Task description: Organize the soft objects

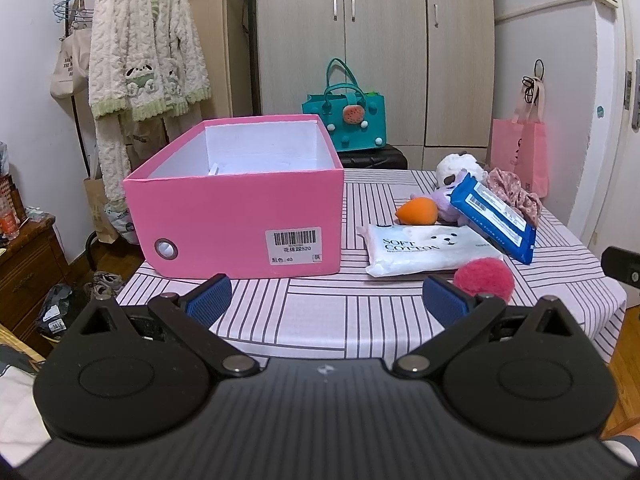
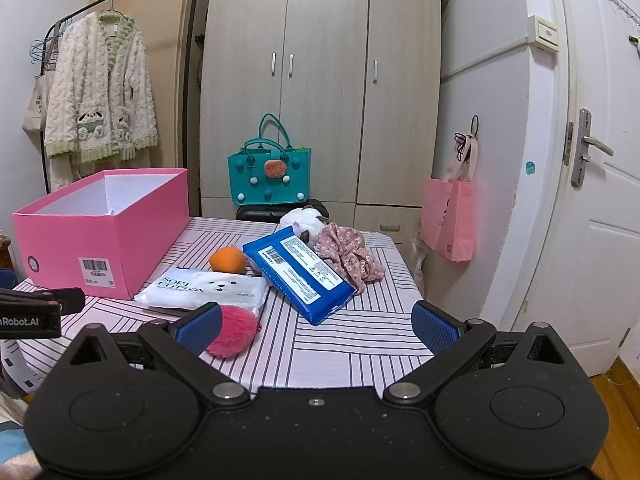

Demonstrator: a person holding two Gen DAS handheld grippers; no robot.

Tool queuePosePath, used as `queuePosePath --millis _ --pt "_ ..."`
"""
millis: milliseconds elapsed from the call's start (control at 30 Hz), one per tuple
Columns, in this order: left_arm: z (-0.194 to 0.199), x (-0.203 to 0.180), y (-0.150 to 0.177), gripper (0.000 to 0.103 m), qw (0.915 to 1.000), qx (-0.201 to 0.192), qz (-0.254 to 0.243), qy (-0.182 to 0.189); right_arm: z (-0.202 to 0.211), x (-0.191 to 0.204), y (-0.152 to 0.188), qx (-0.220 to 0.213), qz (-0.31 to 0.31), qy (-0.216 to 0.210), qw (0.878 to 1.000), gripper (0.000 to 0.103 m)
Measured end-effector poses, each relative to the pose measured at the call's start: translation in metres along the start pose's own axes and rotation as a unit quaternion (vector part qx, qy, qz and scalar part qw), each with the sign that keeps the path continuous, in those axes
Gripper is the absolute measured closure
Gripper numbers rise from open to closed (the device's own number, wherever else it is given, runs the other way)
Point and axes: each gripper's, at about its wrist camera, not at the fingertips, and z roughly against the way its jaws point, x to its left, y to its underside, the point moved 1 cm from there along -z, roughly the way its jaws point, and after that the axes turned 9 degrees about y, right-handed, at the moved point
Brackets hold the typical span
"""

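An open pink box (image 1: 236,216) (image 2: 108,236) stands on the left of the striped table (image 1: 320,312) (image 2: 352,340). To its right lie a white "Soft Cotton" pack (image 1: 428,248) (image 2: 204,286), a blue wipes pack (image 1: 494,216) (image 2: 298,270), an orange sponge (image 1: 418,211) (image 2: 227,260), a red pompom (image 1: 484,278) (image 2: 234,332), a floral pink scrunchie (image 1: 516,194) (image 2: 352,256) and a white plush toy (image 1: 456,172) (image 2: 302,220). My left gripper (image 1: 326,300) is open and empty at the table's near edge. My right gripper (image 2: 316,326) is open and empty; the pompom sits by its left finger.
A teal bag (image 1: 346,120) (image 2: 270,174) stands on a dark stool behind the table before a wardrobe (image 2: 320,80). A pink bag (image 2: 450,220) hangs at right near a white door (image 2: 592,200). A clothes rack with a fluffy robe (image 1: 148,48) stands at left.
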Motion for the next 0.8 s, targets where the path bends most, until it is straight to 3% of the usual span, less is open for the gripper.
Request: queuePosePath --millis 800 --pt "-0.0002 0.0068 0.0017 0.0 0.9999 -0.004 0.011 -0.005 -0.0061 0.0033 0.0 -0.005 0.013 -0.01 1.0 0.001"
